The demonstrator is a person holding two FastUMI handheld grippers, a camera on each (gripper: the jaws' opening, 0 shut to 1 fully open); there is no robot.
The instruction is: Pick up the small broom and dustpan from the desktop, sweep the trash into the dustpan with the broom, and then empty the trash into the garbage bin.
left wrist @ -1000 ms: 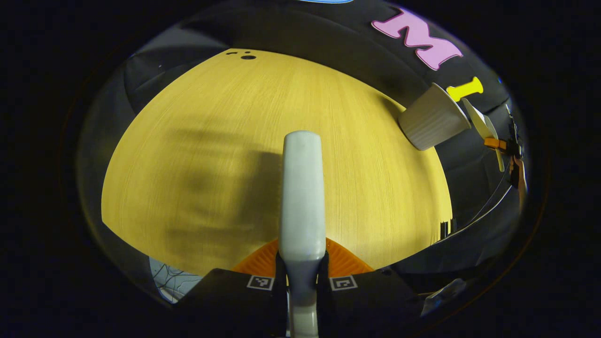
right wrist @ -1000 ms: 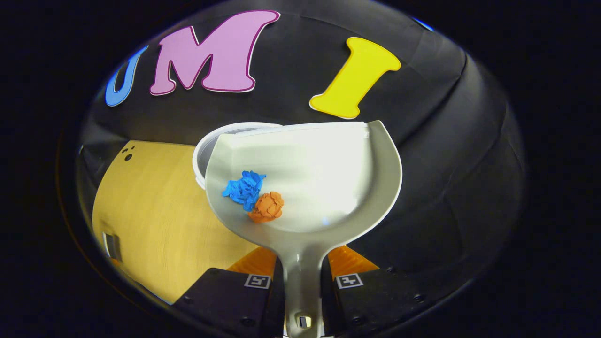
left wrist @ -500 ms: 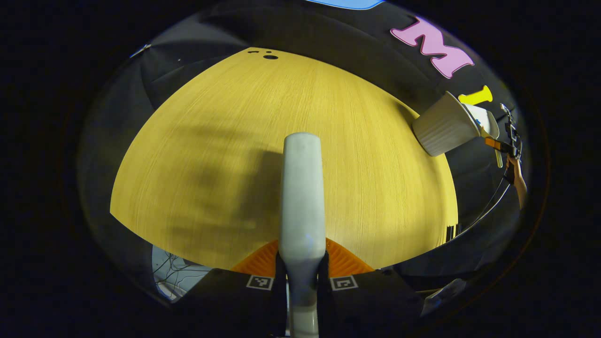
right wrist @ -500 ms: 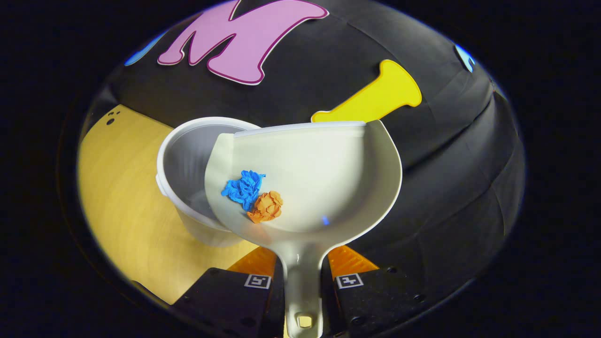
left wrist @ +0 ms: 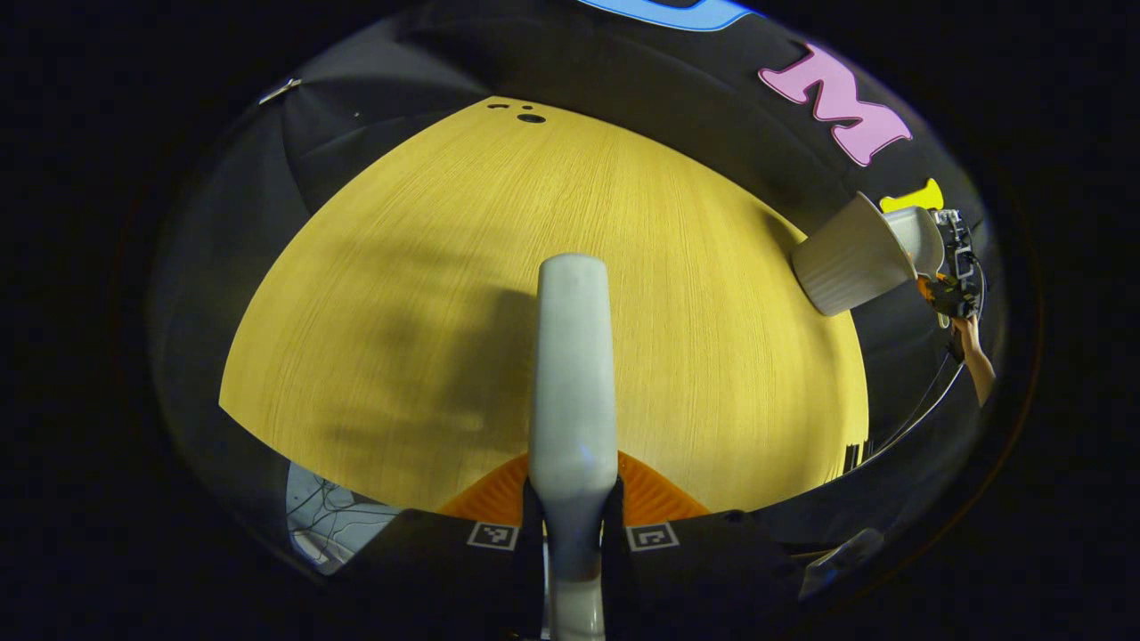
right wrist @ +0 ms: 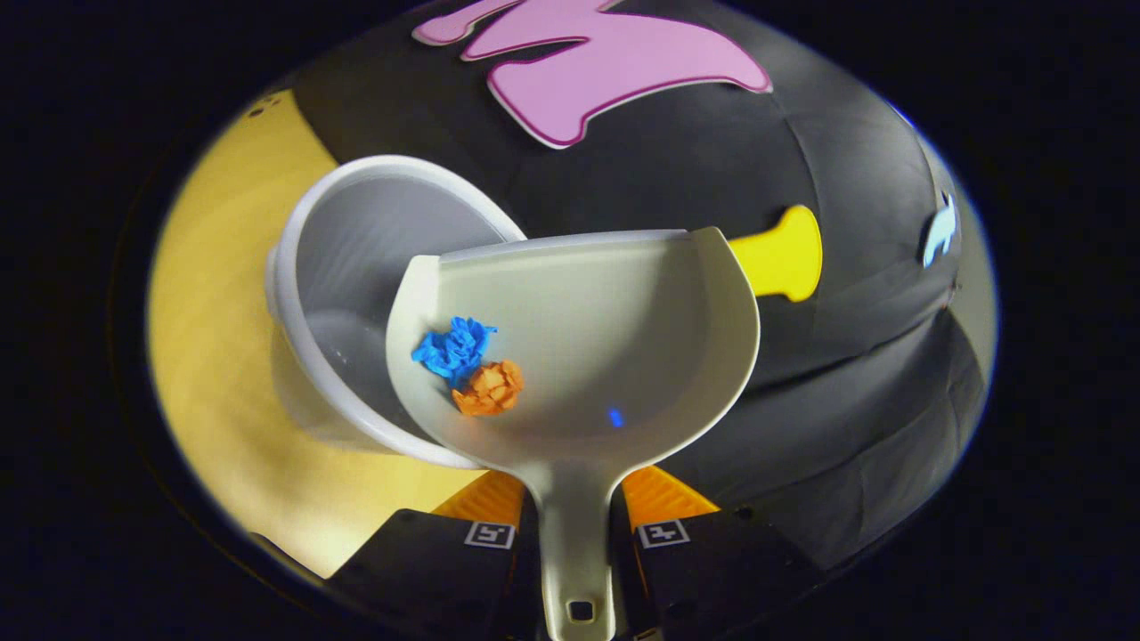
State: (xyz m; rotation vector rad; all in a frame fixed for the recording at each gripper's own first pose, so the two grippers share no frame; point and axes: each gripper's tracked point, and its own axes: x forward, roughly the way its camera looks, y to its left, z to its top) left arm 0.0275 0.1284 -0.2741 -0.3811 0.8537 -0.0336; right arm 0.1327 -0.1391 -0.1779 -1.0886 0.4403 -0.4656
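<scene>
The step in hand is the last one, emptying the trash into the bin. In the right gripper view the right gripper is closed on the stem of the pale, rounded plastic dustpan, both fingers pressing its handle from either side. The pan's bowl reaches forward from the gripper and overlaps the near rim of the white, ribbed plastic garbage bin, whose open mouth lies to the left of and behind the pan. Whether pan and rim touch I cannot tell.

Two pieces of trash sit in the pan on its left side: a crumpled blue paper ball and, touching it, a crumpled orange paper ball. Both are close to the pan's left wall, the side nearest the bin's mouth (a convenient place for them).

The next move, as I judge it, calls for tipping the pan further so that its open front lip drops over the bin's mouth and the two balls slide out; the lip must be well inside the rim, or a ball could fall onto the yellow wood-grain counter.

In the left gripper view the left gripper is clamped on the pale grey handle of the small broom, which points out above the counter; the bin appears far off at the right edge there.
</scene>
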